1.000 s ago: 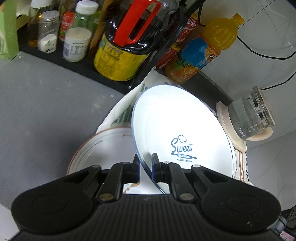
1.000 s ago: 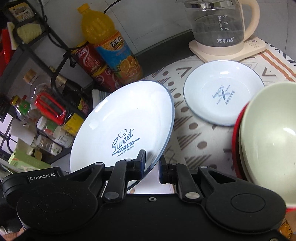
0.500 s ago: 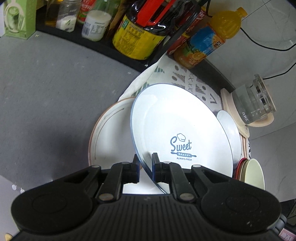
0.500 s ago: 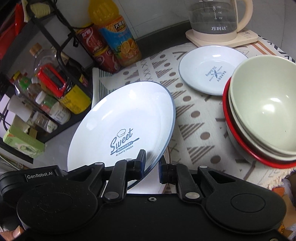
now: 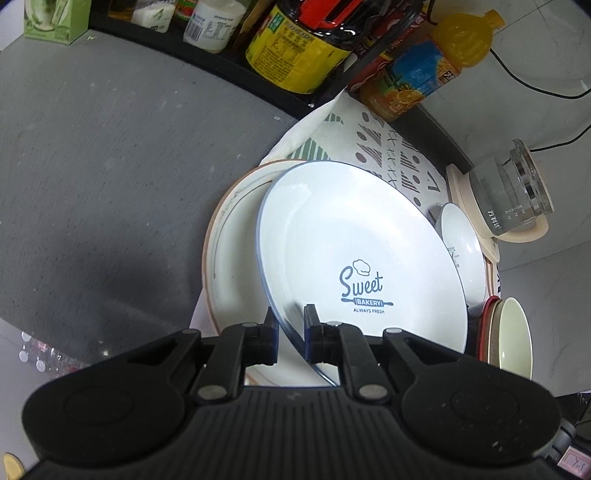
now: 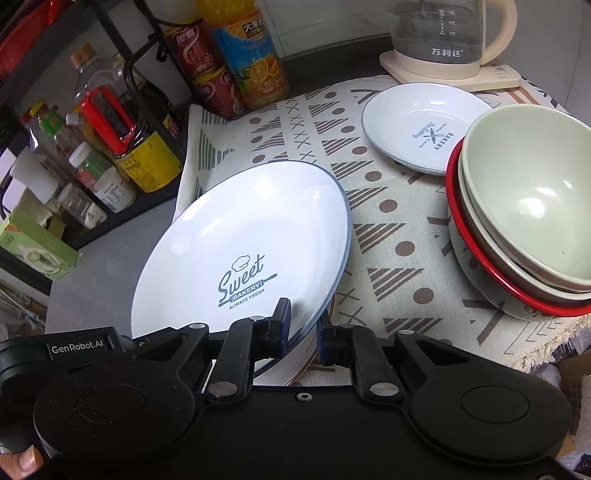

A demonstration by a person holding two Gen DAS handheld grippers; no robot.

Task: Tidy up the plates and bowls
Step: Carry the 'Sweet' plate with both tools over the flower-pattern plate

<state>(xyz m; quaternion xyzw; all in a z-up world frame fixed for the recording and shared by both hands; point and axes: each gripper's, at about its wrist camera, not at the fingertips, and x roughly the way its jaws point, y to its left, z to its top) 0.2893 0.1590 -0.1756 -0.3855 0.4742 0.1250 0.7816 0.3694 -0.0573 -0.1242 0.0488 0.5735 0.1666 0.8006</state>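
Pinching one tilted white blue-rimmed "Sweet Bakery" plate point(image 5: 354, 251), both tongs point(image 5: 290, 325) point(image 6: 304, 326), seemingly above a brown-rimmed plate point(image 5: 229, 240).

Ahead of the jaws and to their left, a black wire rack point(image 6: 147, 74) holds a yellow-labelled oil bottle point(image 6: 144, 155) with a red handle, white-capped jars point(image 6: 107, 184) and a green carton point(image 6: 37, 243). Straight ahead stand an orange juice bottle point(image 6: 251, 55) and a red-labelled bottle point(image 6: 203, 62). Ahead to the right, a glass kettle point(image 6: 443, 33) sits on its cream base point(image 6: 454, 74). A patterned cloth point(image 6: 388, 229) covers the grey counter point(image 5: 92, 166)
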